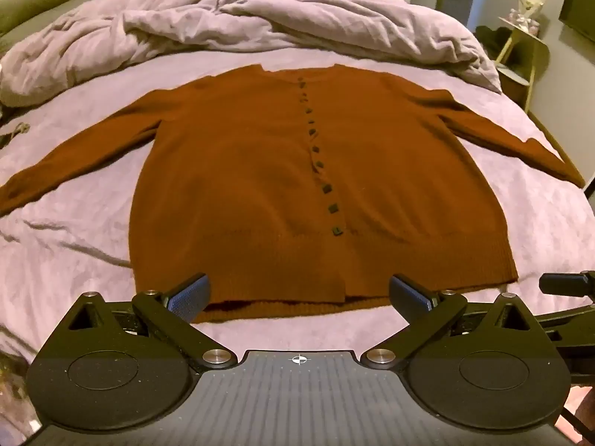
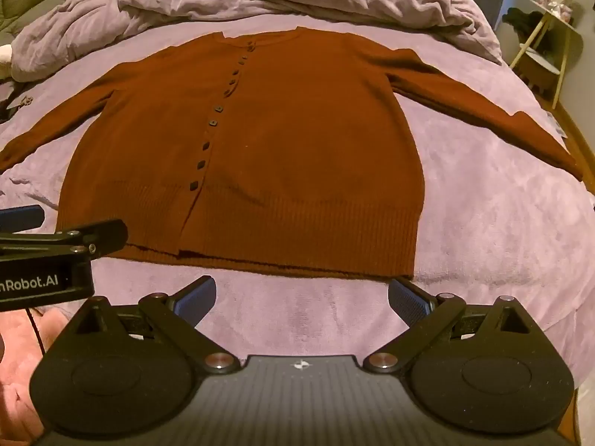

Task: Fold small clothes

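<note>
Both sets of jaws stand spread wide and released, holding nothing. Your left gripper (image 1: 299, 297) hovers over the ribbed hem of a rust-brown knitted cardigan (image 1: 297, 171), its blue-padded fingertips (image 1: 189, 297) straddling the bottom of the button line. Your right gripper (image 2: 301, 299) hangs just short of the hem, over bare sheet, near the garment's right corner.

The cardigan lies flat, front up and buttoned, on the lilac fleece sheet of a bed (image 1: 67, 245). Both sleeves stretch out to the sides, so the garment looks spread ready for a first fold, which is not yet begun. A row of small dark square buttons (image 1: 316, 163) runs from neck to hem.

A crumpled pale lilac duvet (image 1: 230, 18) is heaped beyond the collar, near it, and could crowd a fold made upward. A pale side table (image 1: 520, 48) stands off the bed's right edge, well apart. Nothing lies on the cardigan itself.
</note>
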